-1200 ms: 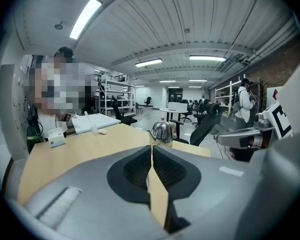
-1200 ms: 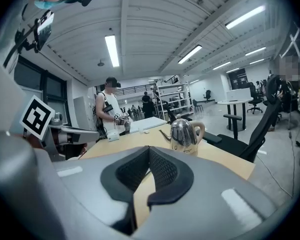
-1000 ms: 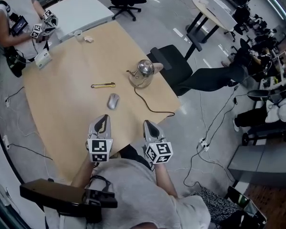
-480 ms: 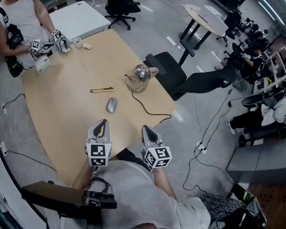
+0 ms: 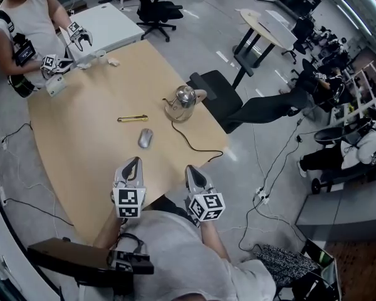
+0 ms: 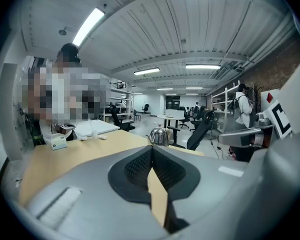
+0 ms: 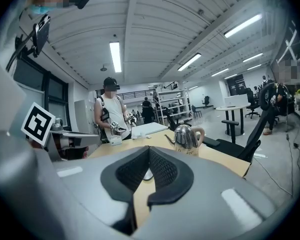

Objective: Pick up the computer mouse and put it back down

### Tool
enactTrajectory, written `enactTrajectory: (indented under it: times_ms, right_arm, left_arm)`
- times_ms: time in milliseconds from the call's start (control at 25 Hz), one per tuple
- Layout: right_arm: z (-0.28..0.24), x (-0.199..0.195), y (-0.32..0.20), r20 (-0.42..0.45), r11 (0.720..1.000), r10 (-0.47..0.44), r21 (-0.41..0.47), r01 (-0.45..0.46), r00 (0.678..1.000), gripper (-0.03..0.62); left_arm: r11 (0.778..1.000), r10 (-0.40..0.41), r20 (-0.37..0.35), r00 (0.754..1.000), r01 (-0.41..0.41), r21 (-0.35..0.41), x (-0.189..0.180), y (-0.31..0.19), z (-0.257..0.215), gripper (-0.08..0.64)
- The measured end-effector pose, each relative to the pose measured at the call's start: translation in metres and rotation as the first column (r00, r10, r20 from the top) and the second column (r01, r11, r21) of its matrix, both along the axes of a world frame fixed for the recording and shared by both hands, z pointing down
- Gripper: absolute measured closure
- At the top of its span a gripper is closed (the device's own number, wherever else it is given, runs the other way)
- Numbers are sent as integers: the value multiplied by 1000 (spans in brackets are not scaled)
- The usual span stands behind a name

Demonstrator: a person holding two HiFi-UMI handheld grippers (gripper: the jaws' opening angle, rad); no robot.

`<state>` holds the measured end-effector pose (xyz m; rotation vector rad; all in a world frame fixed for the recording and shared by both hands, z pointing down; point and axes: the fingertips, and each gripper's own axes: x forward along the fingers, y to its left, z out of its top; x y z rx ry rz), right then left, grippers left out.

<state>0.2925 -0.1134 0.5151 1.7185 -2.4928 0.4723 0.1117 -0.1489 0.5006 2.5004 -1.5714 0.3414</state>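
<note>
A grey computer mouse [image 5: 145, 138] lies on the wooden table [image 5: 81, 149], a little beyond both grippers. My left gripper [image 5: 133, 163] and right gripper [image 5: 193, 171] hover side by side over the table's near edge, both pointing toward the far end. Each is shut with nothing in it. In the left gripper view the left gripper [image 6: 151, 149] has its jaws pressed together. The right gripper [image 7: 149, 149] also has its tips touching, and the mouse [image 7: 148, 174] shows through the gap below them.
A steel kettle [image 5: 183, 99] with a black cable [image 5: 197, 142] stands right of the mouse, and a yellow utility knife [image 5: 133, 118] lies beyond it. A person [image 5: 25, 30] with grippers stands at the far left end. A black chair [image 5: 219, 93] sits at the right edge.
The head view has shifted a little. Both grippers stay shut at the same distance from the mouse. The person at the far end has raised one gripper.
</note>
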Motion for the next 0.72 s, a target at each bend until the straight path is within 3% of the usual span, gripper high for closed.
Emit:
enactTrajectory:
  times_ms: [720]
  right_arm:
    - [2, 0, 4, 4, 1000, 10, -15, -10, 1000, 586]
  left_arm:
    - [1000, 13, 10, 1000, -14, 5, 1, -2, -3, 543]
